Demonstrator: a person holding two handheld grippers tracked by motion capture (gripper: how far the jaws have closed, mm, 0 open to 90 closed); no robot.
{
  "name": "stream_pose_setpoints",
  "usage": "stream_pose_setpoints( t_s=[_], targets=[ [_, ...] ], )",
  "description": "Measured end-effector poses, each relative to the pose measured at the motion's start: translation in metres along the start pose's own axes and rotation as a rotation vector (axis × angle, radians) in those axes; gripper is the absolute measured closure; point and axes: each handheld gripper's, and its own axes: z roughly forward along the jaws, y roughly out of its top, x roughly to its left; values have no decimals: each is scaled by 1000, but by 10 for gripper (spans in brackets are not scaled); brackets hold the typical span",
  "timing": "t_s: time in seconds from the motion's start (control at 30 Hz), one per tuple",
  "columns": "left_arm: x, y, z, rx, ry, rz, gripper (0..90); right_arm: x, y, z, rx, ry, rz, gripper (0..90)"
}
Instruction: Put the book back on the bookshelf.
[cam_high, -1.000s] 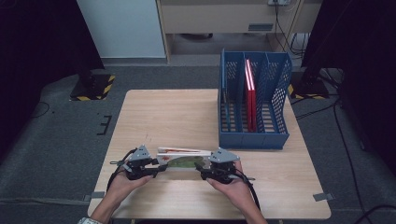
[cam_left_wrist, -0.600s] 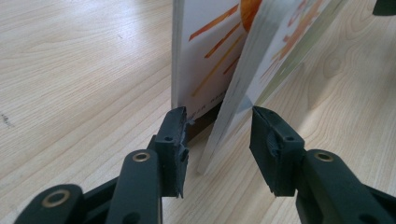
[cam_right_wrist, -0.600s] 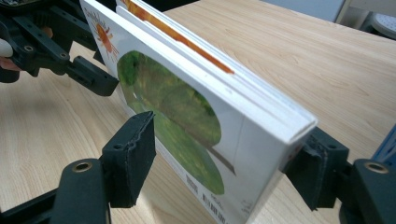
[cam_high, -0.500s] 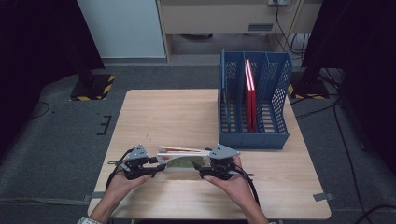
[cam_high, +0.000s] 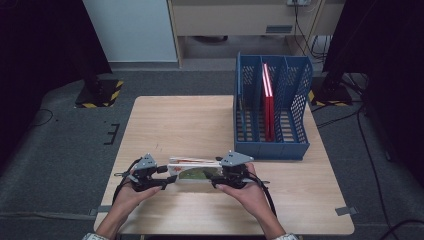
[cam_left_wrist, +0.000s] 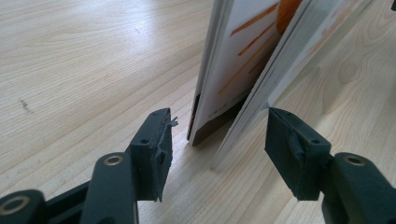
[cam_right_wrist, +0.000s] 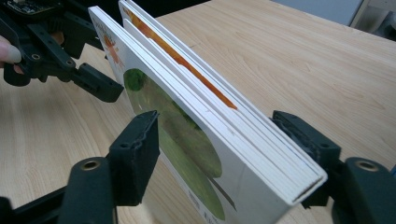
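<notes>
Two books (cam_high: 192, 171) stand on edge together near the front of the wooden table (cam_high: 175, 120), tilted a little, with a person's hands at either end. The left gripper (cam_high: 162, 176) sits at the left end of the pair; its jaws have just been opening, and in the left gripper view (cam_left_wrist: 217, 135) they stand apart with the lower corners of the books (cam_left_wrist: 233, 93) between them, neither pad pressing on the covers. The right gripper (cam_high: 212, 176) is at the other end, and in the right gripper view (cam_right_wrist: 219, 154) its jaws flank both books (cam_right_wrist: 196, 135) across their thickness: the left pad lies against the cover with the green patch, the right pad against the far cover, so the pair is clamped there. That same view shows the left gripper (cam_right_wrist: 100, 86) farther off at the far end. Toward the back right of the table, well apart from the hands, stands a blue rack (cam_high: 272, 145) with several slots, and a red book (cam_high: 269, 100) is upright in one of its middle slots.
</notes>
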Motion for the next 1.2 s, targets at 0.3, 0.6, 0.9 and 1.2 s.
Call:
stream_pose_setpoints(
  t_s=[0.3, 0.6, 0.9, 1.2],
  targets=[
    [5, 0, 2, -21, 42, -33, 382, 2, 5, -2, 22, 16, 10, 478],
    [11, 2, 6, -44, 66, -63, 383, 9, 9, -2, 40, 40, 14, 568],
    [14, 7, 10, -71, 81, -76, 385, 10, 16, 2, 54, 18, 9, 552],
    [13, 8, 11, -75, 89, -72, 387, 10, 23, 12, 61, 6, -24, 567]
  ],
)
